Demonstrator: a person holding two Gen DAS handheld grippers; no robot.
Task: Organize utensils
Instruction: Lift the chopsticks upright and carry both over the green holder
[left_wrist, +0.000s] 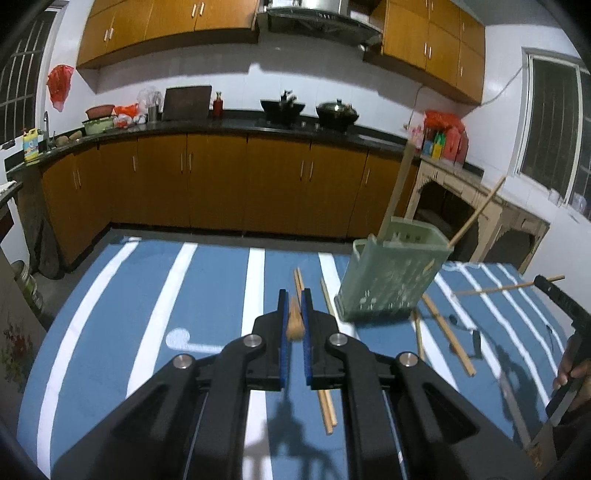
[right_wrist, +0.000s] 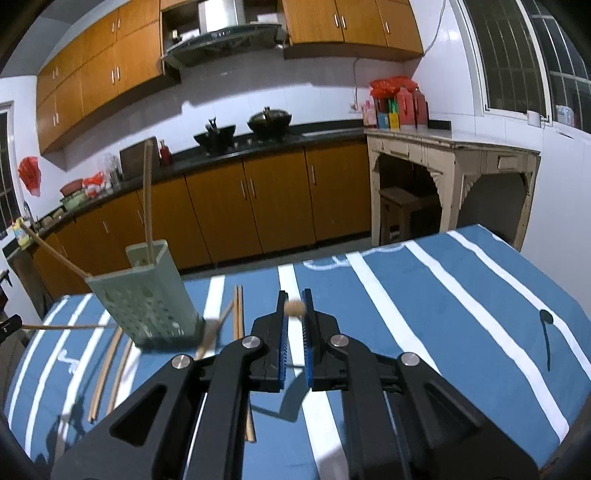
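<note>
A green perforated utensil holder (left_wrist: 391, 275) stands on the blue striped tablecloth (left_wrist: 207, 295) and holds two chopsticks; it also shows in the right wrist view (right_wrist: 147, 295). Several bamboo chopsticks (left_wrist: 447, 334) lie loose around it. My left gripper (left_wrist: 294, 295) is shut on a wooden chopstick (left_wrist: 294, 323), seen end-on, left of the holder. My right gripper (right_wrist: 294, 299) is shut on another wooden chopstick (right_wrist: 294, 307), right of the holder. The right gripper with its chopstick (left_wrist: 509, 287) also shows at the right edge of the left wrist view.
More chopsticks (right_wrist: 101, 373) lie left of the holder and a pair (right_wrist: 238, 308) lies beside it. Brown kitchen cabinets (right_wrist: 258, 206) and a countertop with woks (right_wrist: 269, 120) lie beyond the table. A pale side table (right_wrist: 454, 166) with a stool stands at the right.
</note>
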